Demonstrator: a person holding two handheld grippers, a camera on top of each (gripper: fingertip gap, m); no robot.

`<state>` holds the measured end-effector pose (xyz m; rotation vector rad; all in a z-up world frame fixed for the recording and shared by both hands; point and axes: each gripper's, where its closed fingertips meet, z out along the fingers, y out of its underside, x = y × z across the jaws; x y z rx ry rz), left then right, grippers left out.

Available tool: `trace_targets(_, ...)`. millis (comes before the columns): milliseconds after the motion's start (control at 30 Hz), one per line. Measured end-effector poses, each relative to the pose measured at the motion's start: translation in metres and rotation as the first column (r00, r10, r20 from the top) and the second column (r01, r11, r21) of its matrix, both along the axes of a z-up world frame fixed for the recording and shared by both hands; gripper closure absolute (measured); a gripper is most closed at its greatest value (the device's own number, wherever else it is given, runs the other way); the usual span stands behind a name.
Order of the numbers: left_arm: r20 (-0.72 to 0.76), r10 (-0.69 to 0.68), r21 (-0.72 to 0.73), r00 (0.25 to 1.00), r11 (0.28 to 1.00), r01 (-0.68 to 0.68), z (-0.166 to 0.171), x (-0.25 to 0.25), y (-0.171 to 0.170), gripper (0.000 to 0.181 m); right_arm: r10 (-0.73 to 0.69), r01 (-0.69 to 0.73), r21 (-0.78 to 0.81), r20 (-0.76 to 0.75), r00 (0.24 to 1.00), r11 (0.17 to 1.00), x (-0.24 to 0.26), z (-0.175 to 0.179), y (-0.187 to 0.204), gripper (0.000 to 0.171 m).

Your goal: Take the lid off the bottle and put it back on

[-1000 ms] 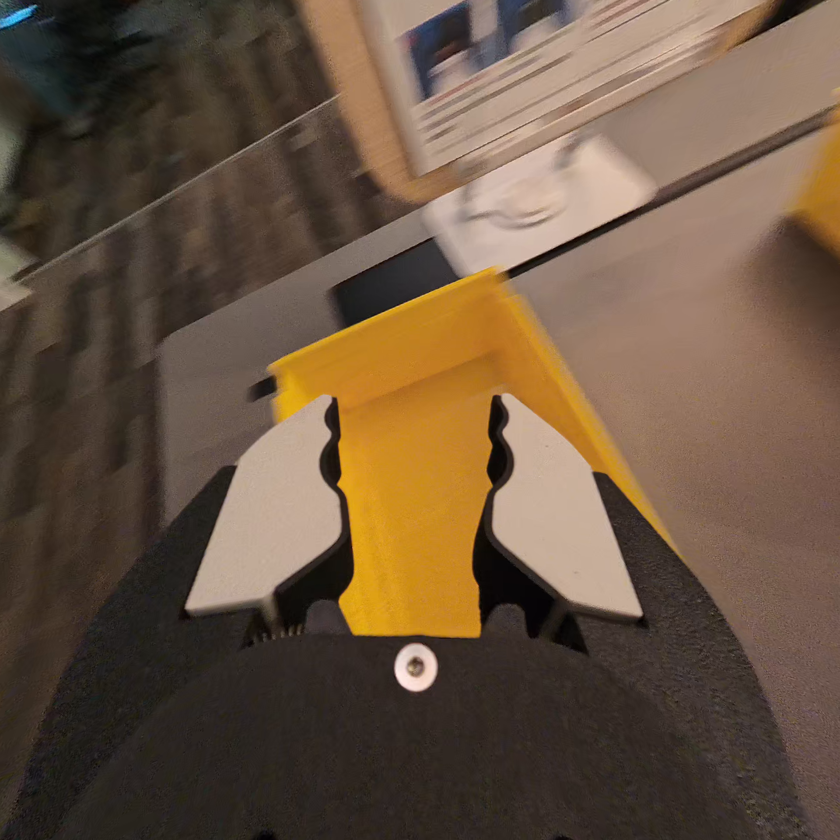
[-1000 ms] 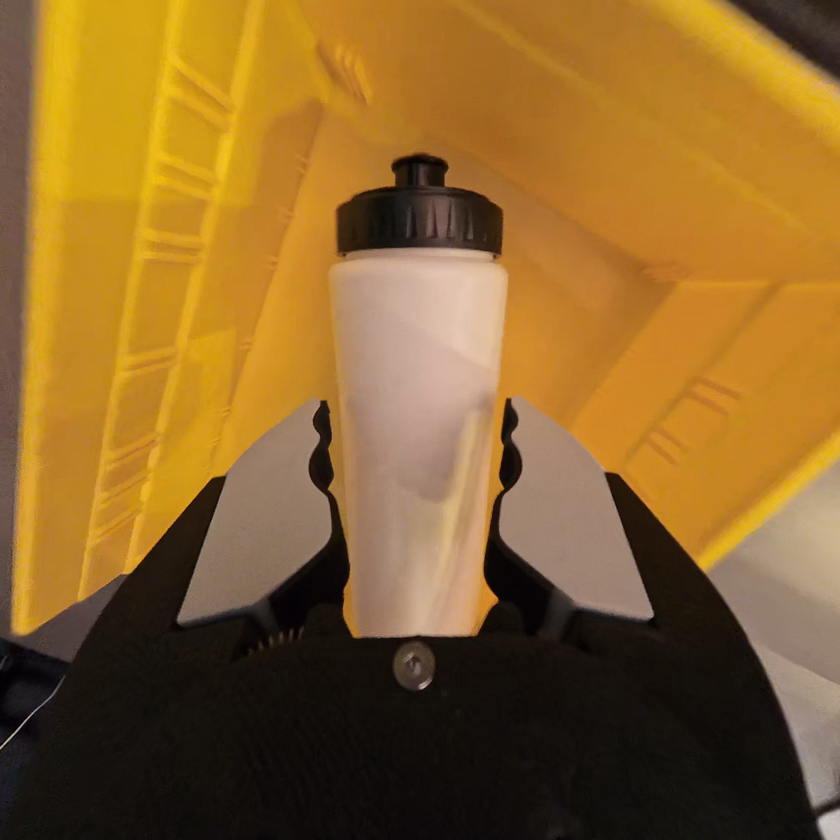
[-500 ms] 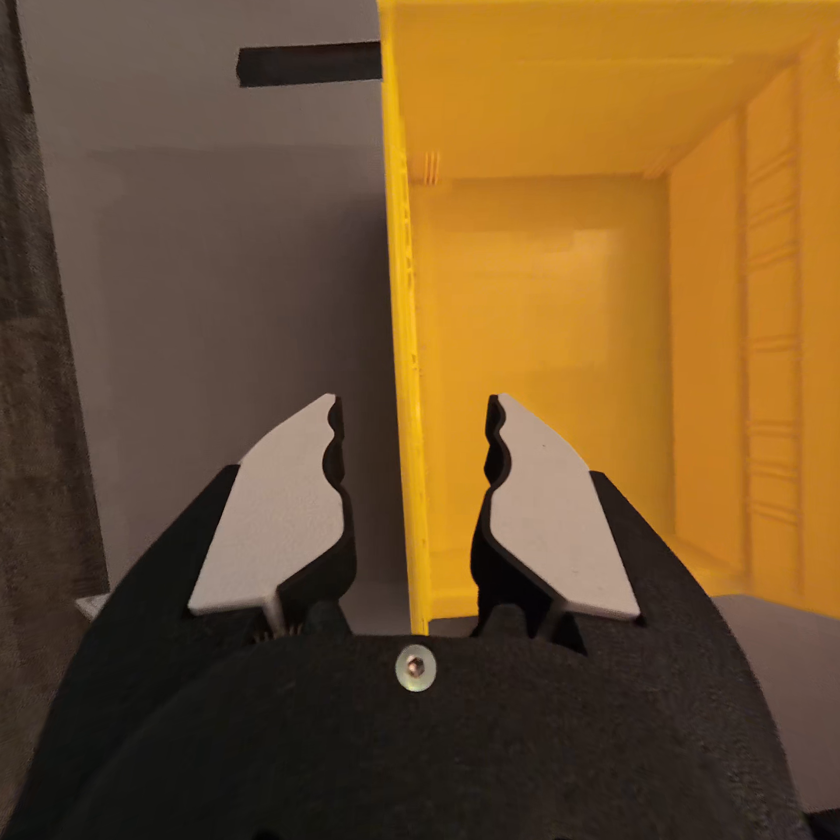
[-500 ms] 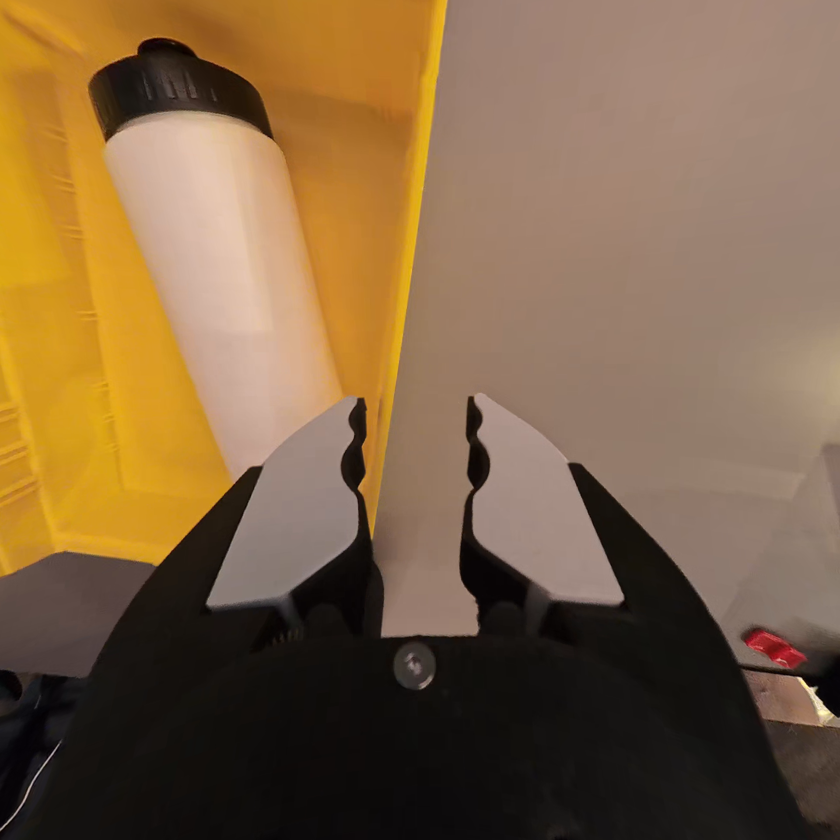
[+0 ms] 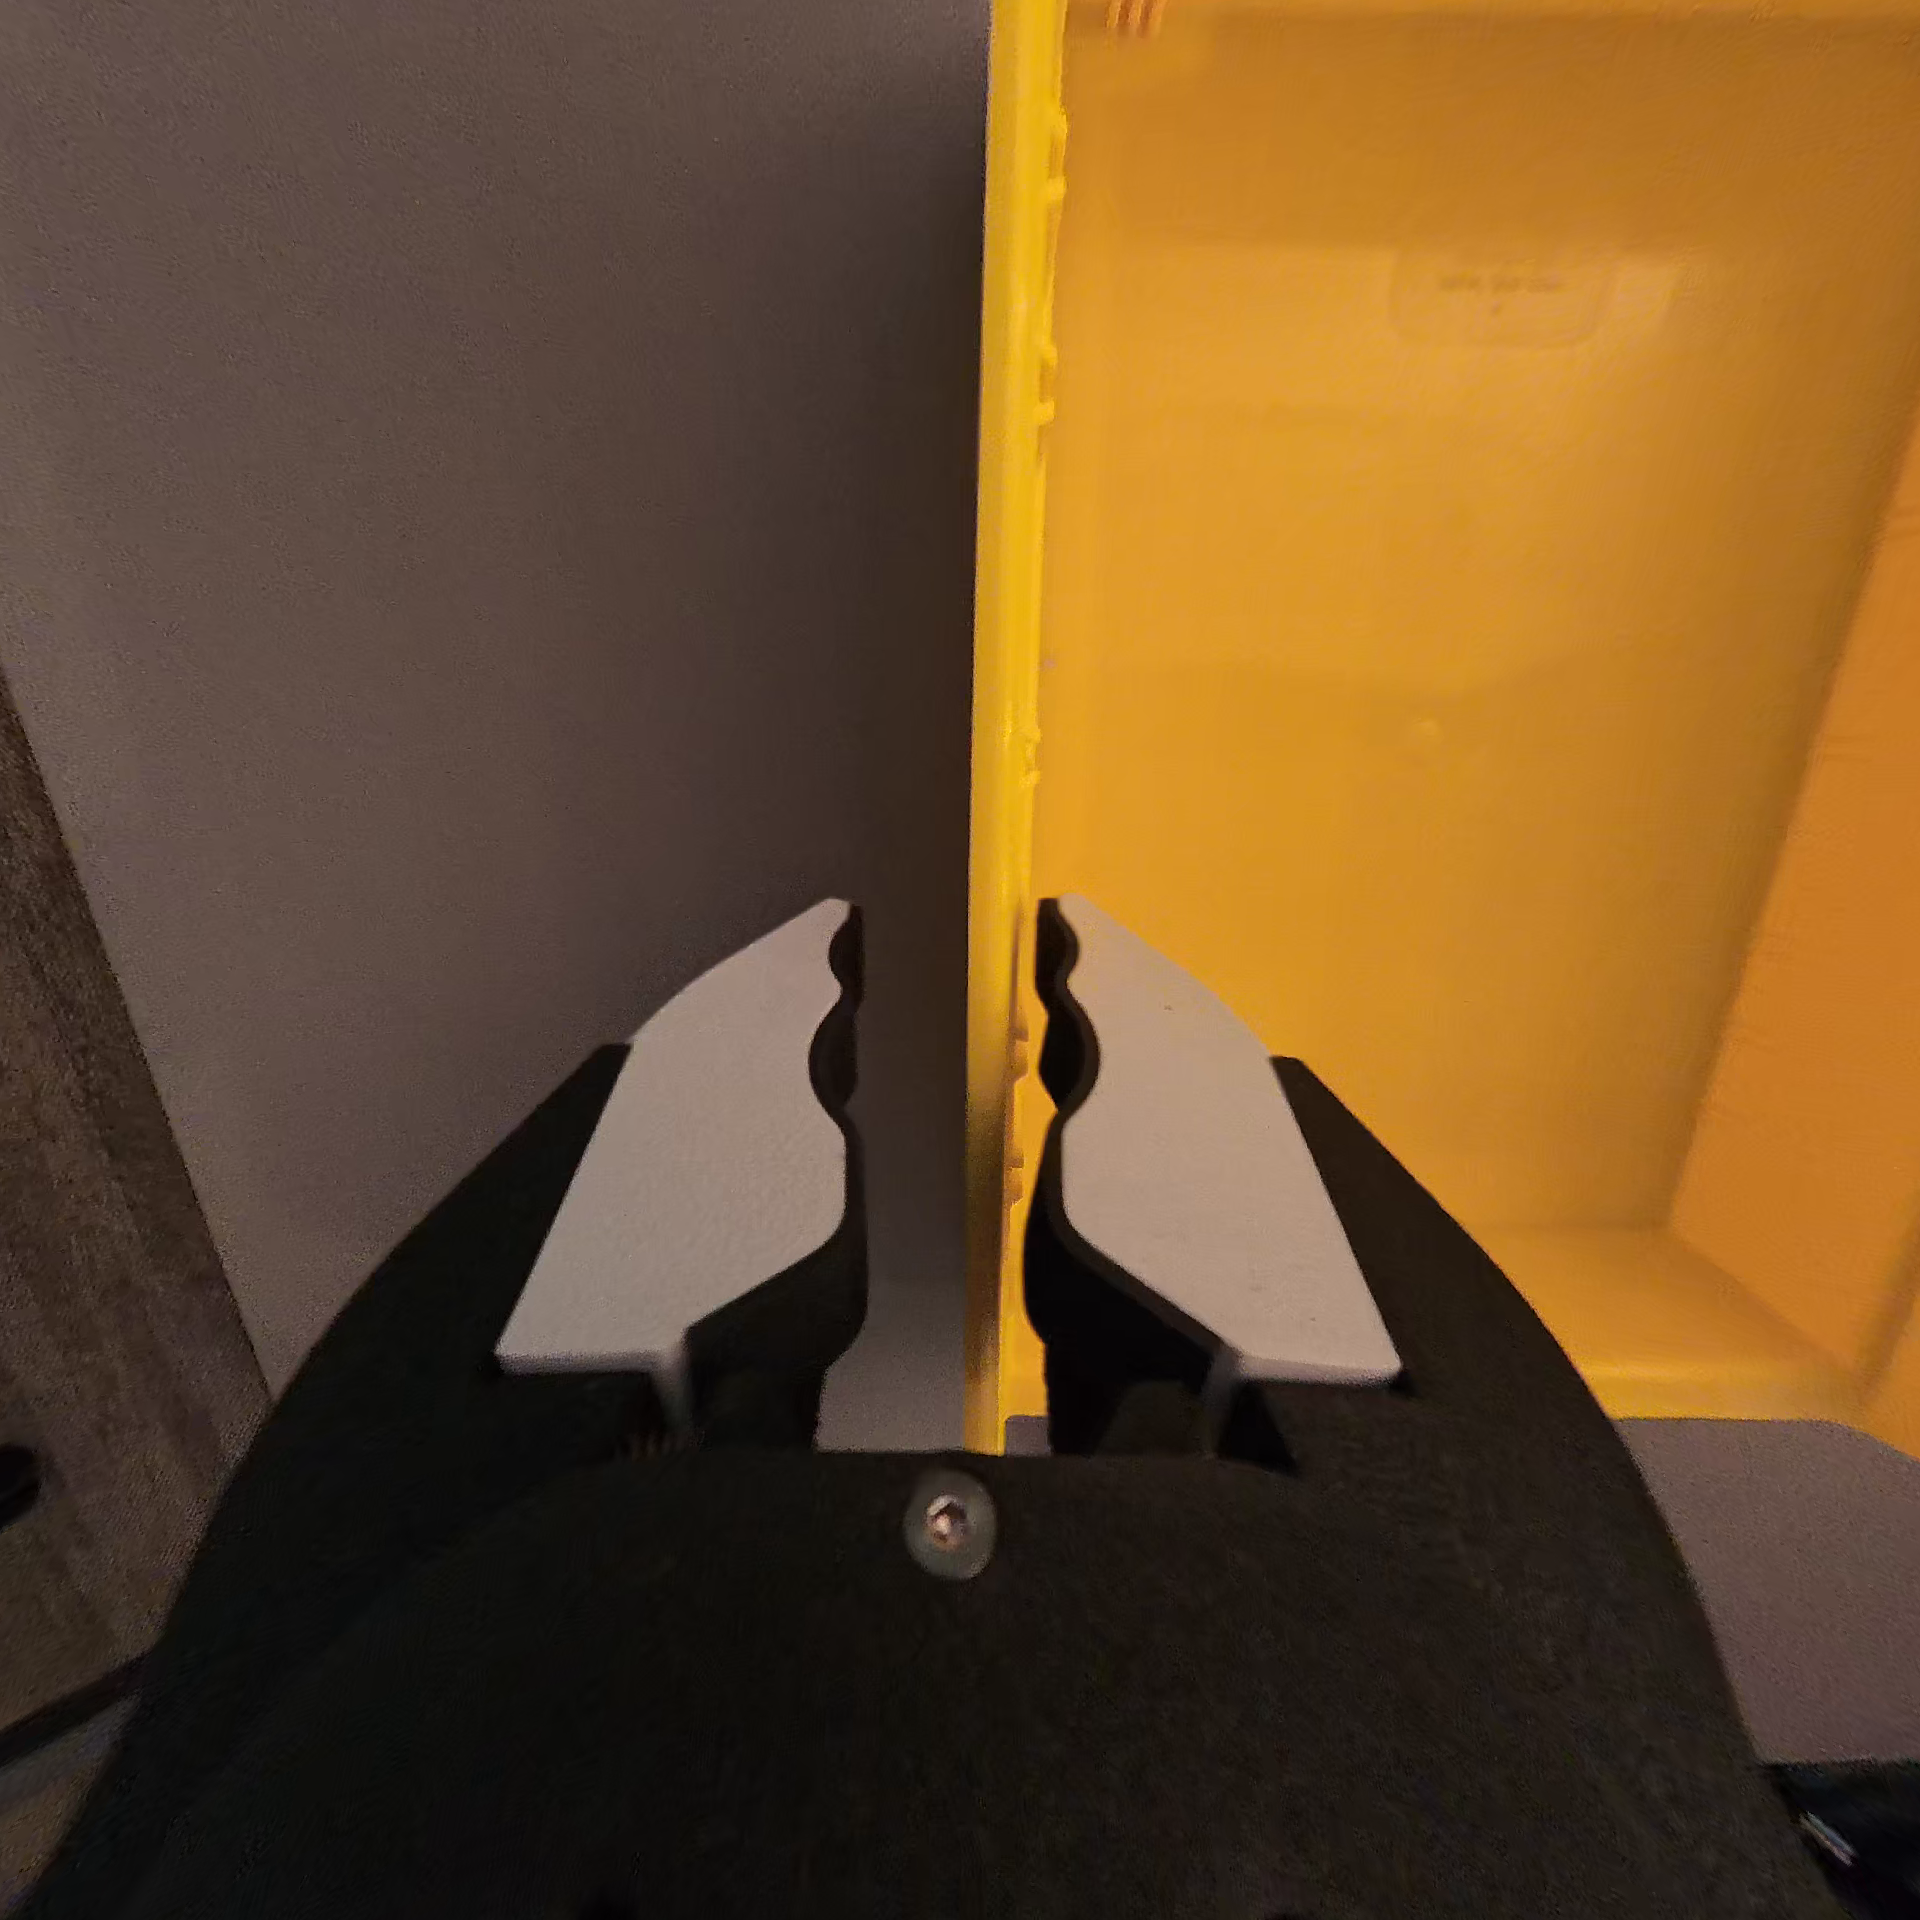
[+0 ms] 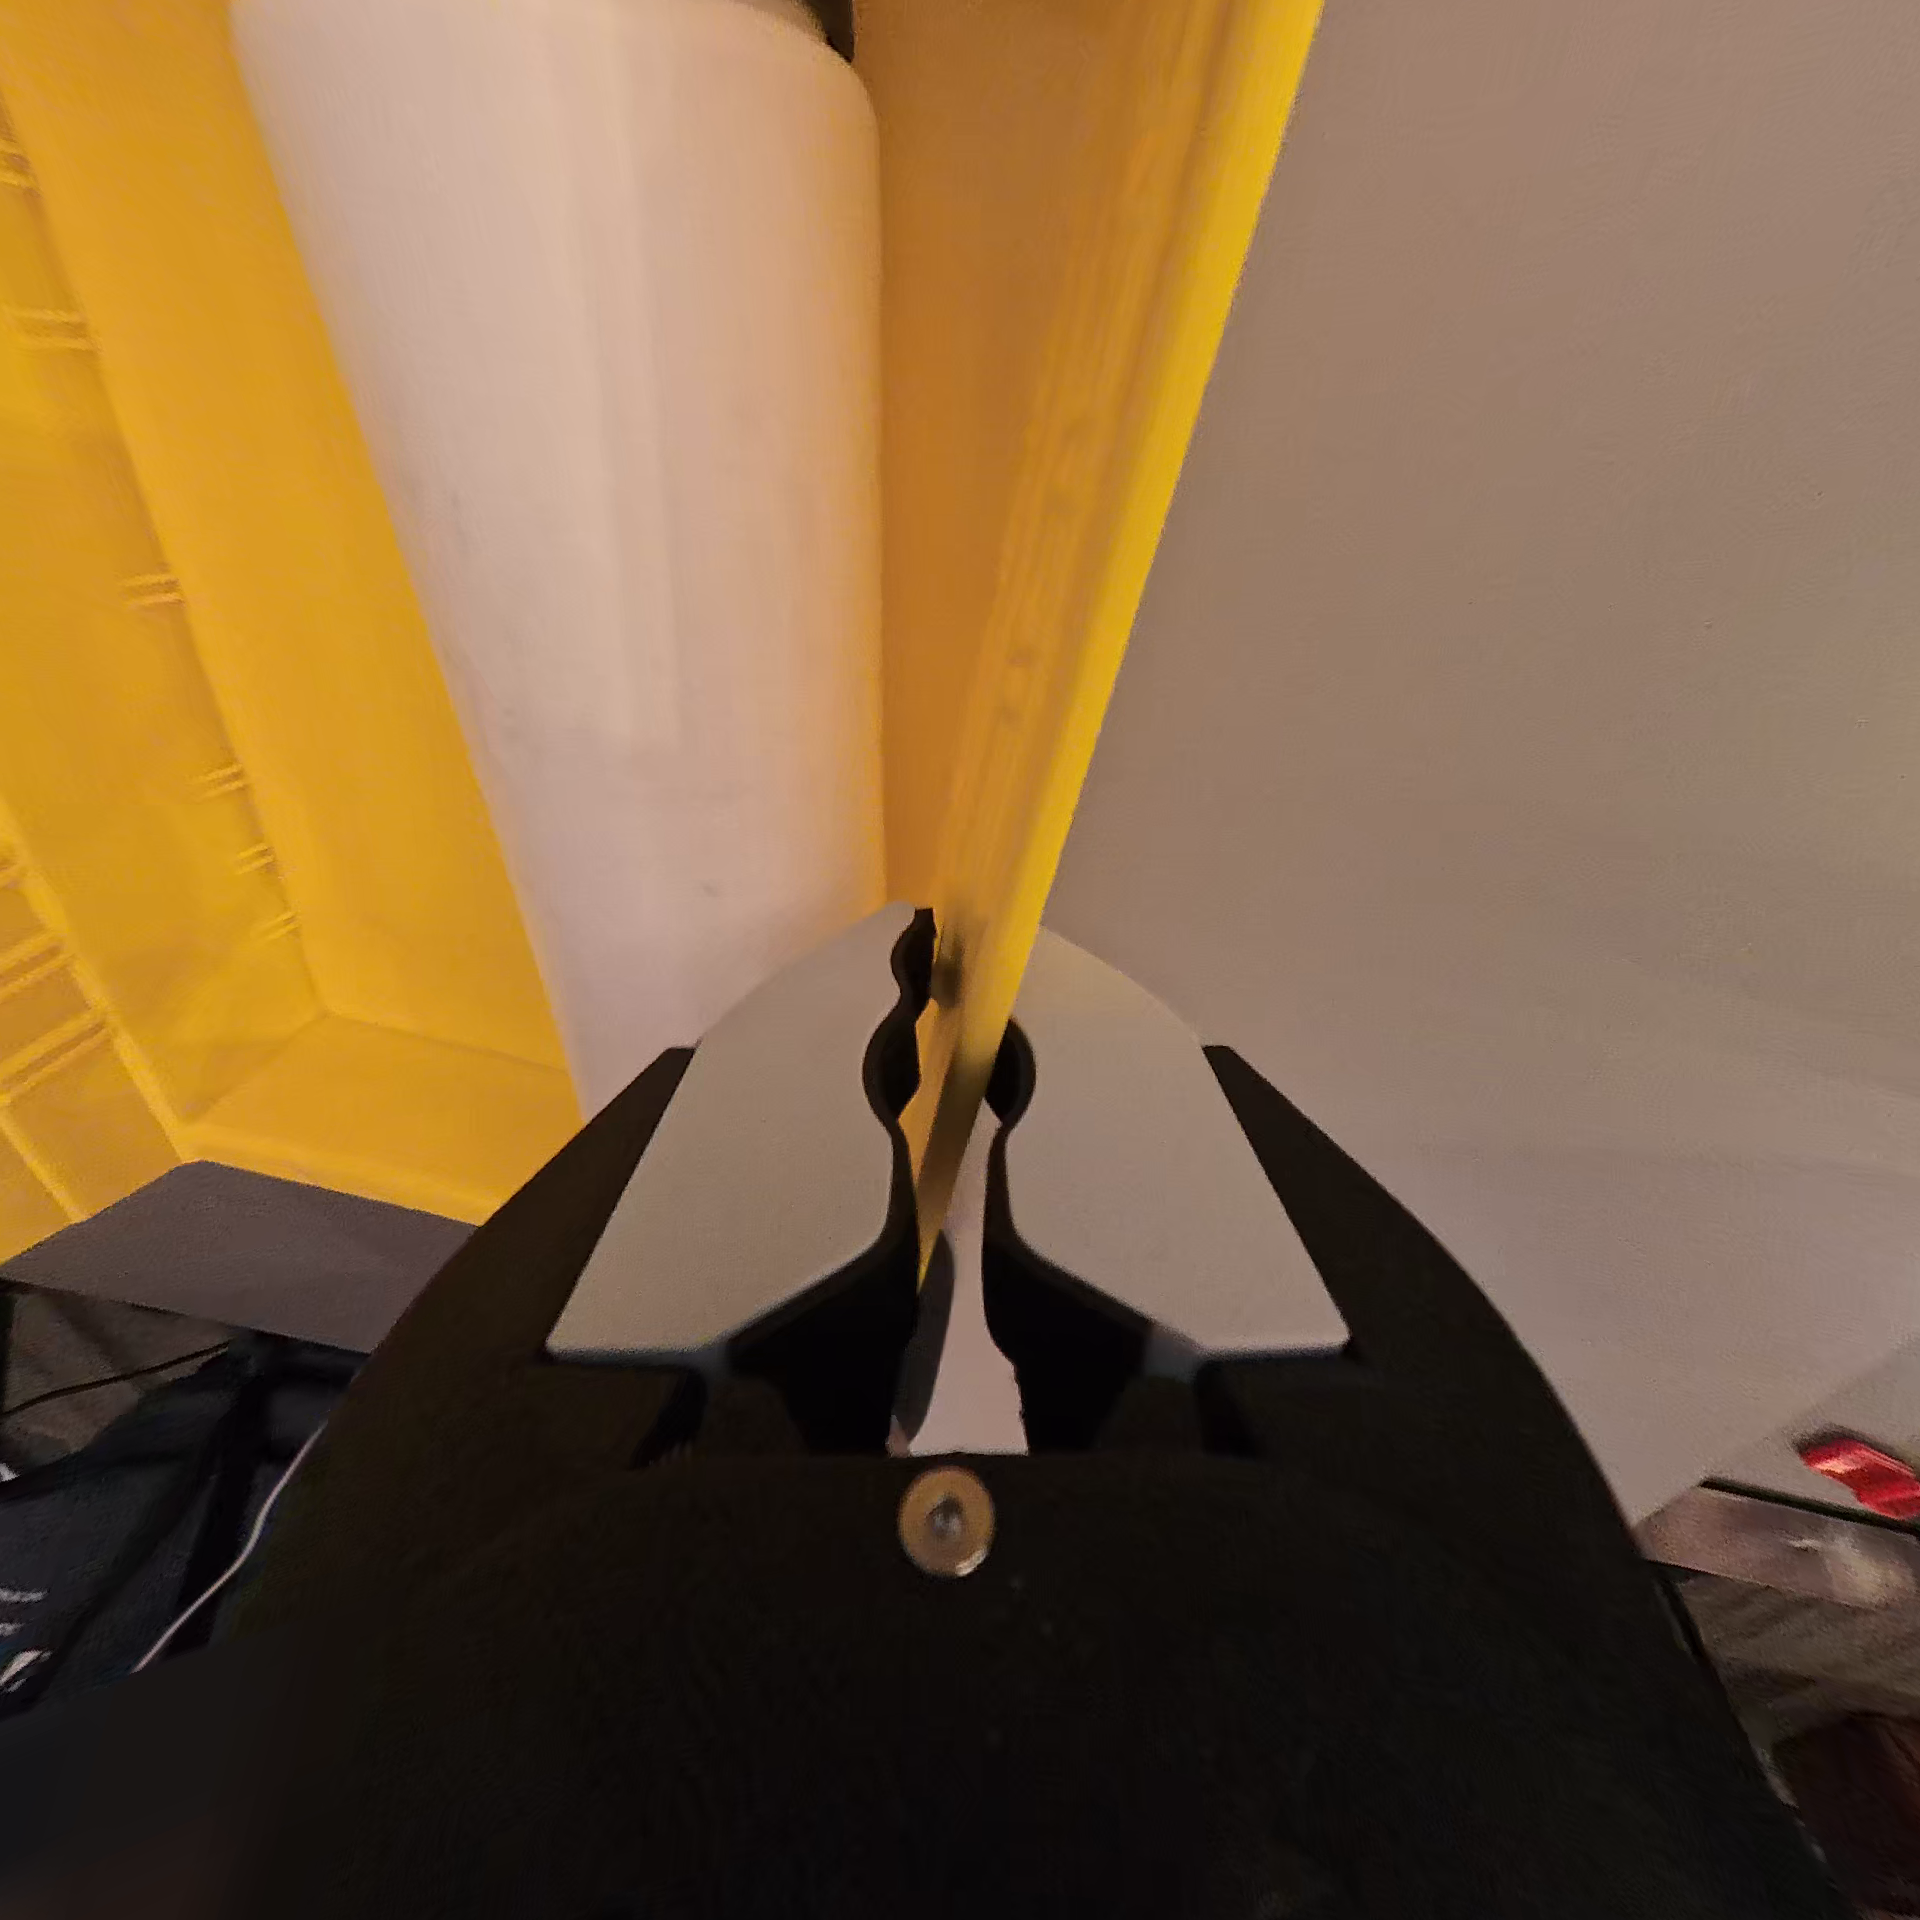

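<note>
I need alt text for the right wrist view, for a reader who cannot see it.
The right gripper is closed on the side wall of a yellow bin. A white bottle lies inside the bin, left of that wall; grey table is on the right.

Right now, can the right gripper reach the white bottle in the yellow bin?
Probably not as it stands. The right gripper is shut on the yellow bin wall, which occupies its jaws. The white bottle lies just inside that wall, so it must release first.
</note>
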<state>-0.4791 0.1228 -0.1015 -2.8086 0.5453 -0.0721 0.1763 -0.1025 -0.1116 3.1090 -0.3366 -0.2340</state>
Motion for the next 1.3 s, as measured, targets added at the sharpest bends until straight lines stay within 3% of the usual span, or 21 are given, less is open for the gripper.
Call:
trace_targets(100, 0.068, -0.022, -0.044, 0.997, 0.999, 0.025, -0.003, 0.012, -0.005, 0.177, -0.007, 0.007, -0.005, -0.036, 0.999, 1.0, -0.013, 0.0, 0.004, 0.164)
trace_targets(133, 0.049, -0.026, -0.046, 0.998, 0.999, 0.028, -0.003, 0.012, -0.006, 0.177, 0.001, -0.002, -0.006, -0.049, 0.999, 1.0, -0.019, 0.0, 0.006, 0.163)
trace_targets(267, -0.018, -0.058, -0.074, 0.998, 0.996, 0.056, -0.004, 0.02, -0.014, 0.175, 0.032, -0.032, -0.003, -0.094, 0.995, 0.999, -0.046, 0.0, 0.018, 0.162)
trace_targets(567, -0.092, -0.273, -0.113, 0.958, 0.958, 0.262, -0.007, 0.09, -0.04, 0.167, 0.101, -0.089, 0.104, -0.115, 0.988, 0.991, -0.091, 0.002, 0.056, 0.161)
trace_targets(767, -0.193, -0.319, -0.14, 0.928, 0.945, 0.295, -0.009, 0.101, -0.053, 0.158, 0.12, -0.104, 0.129, -0.118, 0.986, 0.986, -0.108, 0.002, 0.063, 0.16)
trace_targets(967, -0.105, -0.342, -0.163, 0.934, 0.932, 0.323, -0.005, 0.109, -0.063, 0.154, 0.158, -0.14, 0.186, -0.085, 0.984, 0.972, -0.112, 0.005, 0.075, 0.155)
trace_targets(1100, -0.039, -0.314, -0.046, 0.949, 0.949, 0.312, 0.021, 0.109, -0.053, 0.153, 0.176, -0.18, 0.294, 0.042, 0.984, 0.939, -0.101, 0.031, 0.084, 0.148)
trace_targets(1200, -0.013, -0.303, 0.112, 0.953, 0.946, 0.303, 0.055, 0.105, -0.044, 0.151, 0.15, -0.221, 0.488, 0.181, 0.972, 0.844, -0.1, 0.08, 0.095, 0.145)
trace_targets(1233, 0.004, -0.302, 0.174, 0.953, 0.939, 0.297, 0.068, 0.106, -0.042, 0.151, 0.172, -0.274, 0.586, 0.224, 0.959, 0.762, -0.111, 0.104, 0.102, 0.145)
trace_targets(1300, 0.04, -0.315, 0.31, 0.948, 0.906, 0.288, 0.097, 0.109, -0.038, 0.151, 0.263, -0.407, 0.779, 0.316, 0.912, 0.477, -0.156, 0.158, 0.11, 0.145)
